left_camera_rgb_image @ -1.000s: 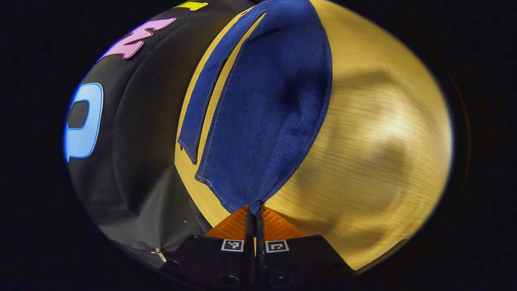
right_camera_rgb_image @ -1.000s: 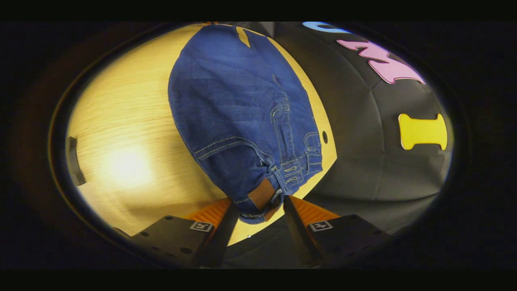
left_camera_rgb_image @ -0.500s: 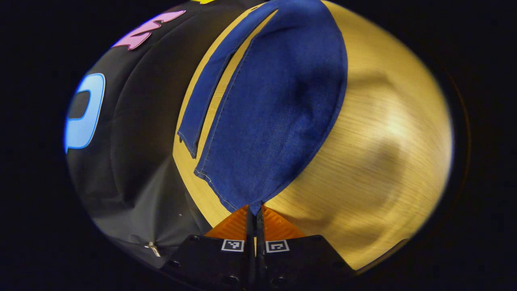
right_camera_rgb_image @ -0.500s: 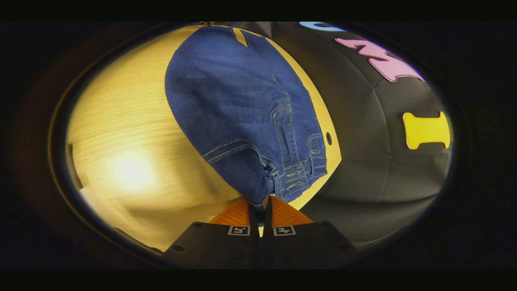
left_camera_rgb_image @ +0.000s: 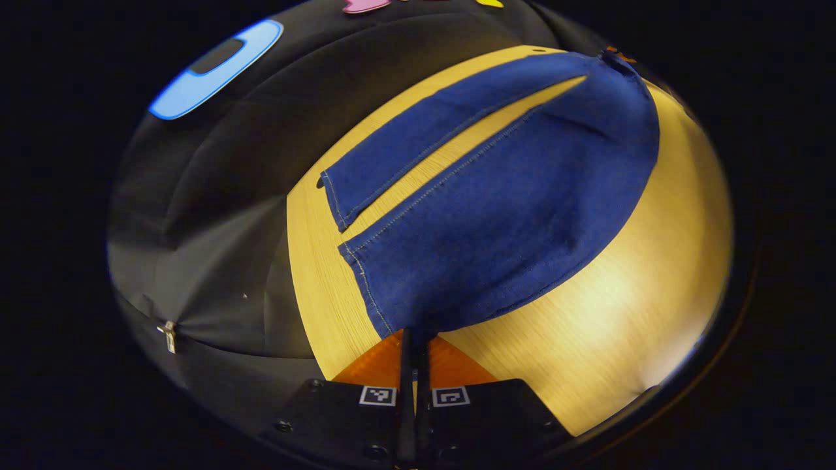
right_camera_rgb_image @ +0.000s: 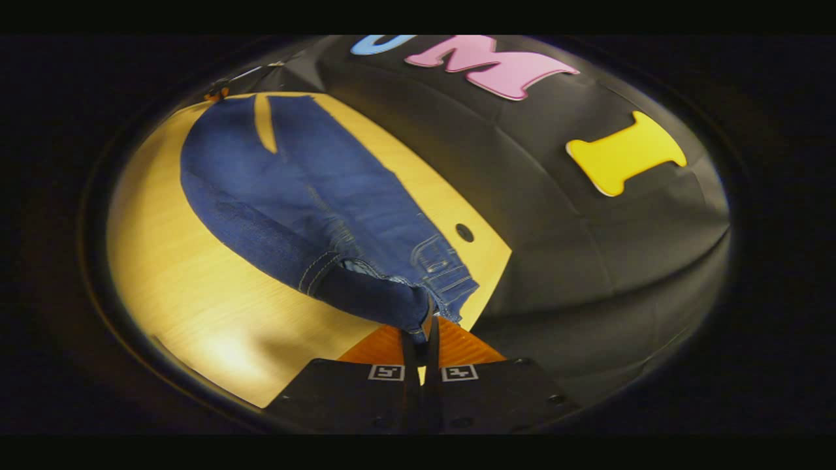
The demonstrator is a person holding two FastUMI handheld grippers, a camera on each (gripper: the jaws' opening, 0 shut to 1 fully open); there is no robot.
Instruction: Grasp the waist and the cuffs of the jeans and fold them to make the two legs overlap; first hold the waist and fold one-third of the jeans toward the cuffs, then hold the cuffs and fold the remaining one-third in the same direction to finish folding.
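Left gripper (left_camera_rgb_image: 413, 336): fingers pressed together on the corner of the near cuff (left_camera_rgb_image: 385, 307) of the jeans (left_camera_rgb_image: 509, 209). That leg is raised off the wooden table (left_camera_rgb_image: 627, 313), bellying up from the pinch. The far leg (left_camera_rgb_image: 424, 140) lies flat on the wood beside it, its cuff toward the black cloth wall, a strip of bare table between the two legs.

Right gripper (right_camera_rgb_image: 424, 333): fingers clamped on the waist (right_camera_rgb_image: 392, 307), at its near corner. The near half of the waistband is lifted and rolled over, inside seam showing; the far half, with belt loops (right_camera_rgb_image: 434, 258), lies on the table close to a small round hole (right_camera_rgb_image: 464, 232) in the top.

Step in hand, as I judge it: the lengthwise fold, carrying the near leg over onto the far one. Both ends are gripped and up, nothing yet laid over; the thirds folds have not begun.

To do it well:
- move both ends toward the wall together and at even height, else the leg twists
- keep mild tension along the leg so the belly flattens, not so much that the flat half drags
- bring cuff onto cuff and waist corner onto waist corner before lowering
- far leg sits near the table edge; do not overshoot it
- lay down, then let go
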